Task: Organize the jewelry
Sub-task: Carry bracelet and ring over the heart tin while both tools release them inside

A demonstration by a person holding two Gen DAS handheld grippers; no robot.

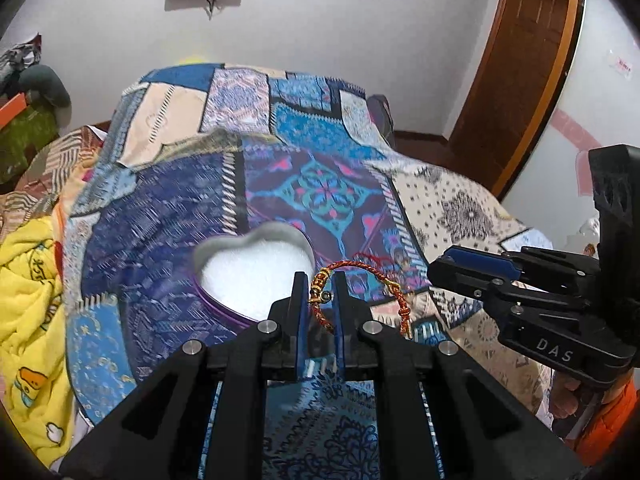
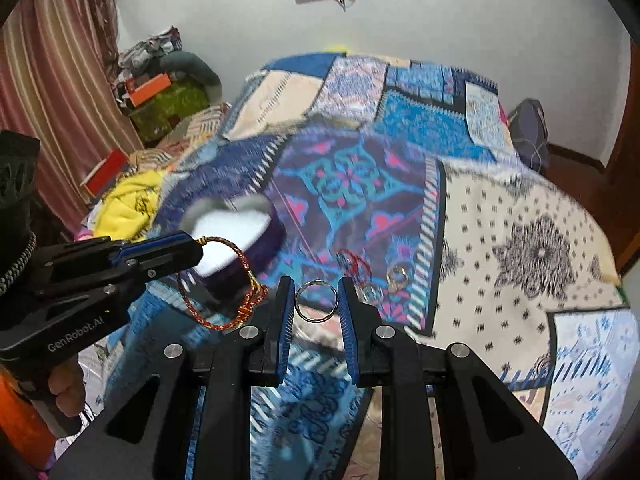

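A patchwork bedspread (image 2: 520, 216) is covering the bed under both grippers. The right gripper (image 2: 316, 300) is pinching a silver ring (image 2: 317, 301) upright between its narrowly parted fingers, while the left gripper (image 1: 318, 294) is clamping a red-and-gold braided bracelet (image 1: 360, 276), its loop dangling to the right. The heart-shaped box (image 1: 256, 272) is lying just ahead, left of both, nearer the left gripper, with more rings (image 2: 396, 276) loose on the spread.

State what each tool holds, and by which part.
Left tool pinches the bracelet at its beaded section. Right tool grips a silver ring across its rim, edge to edge.
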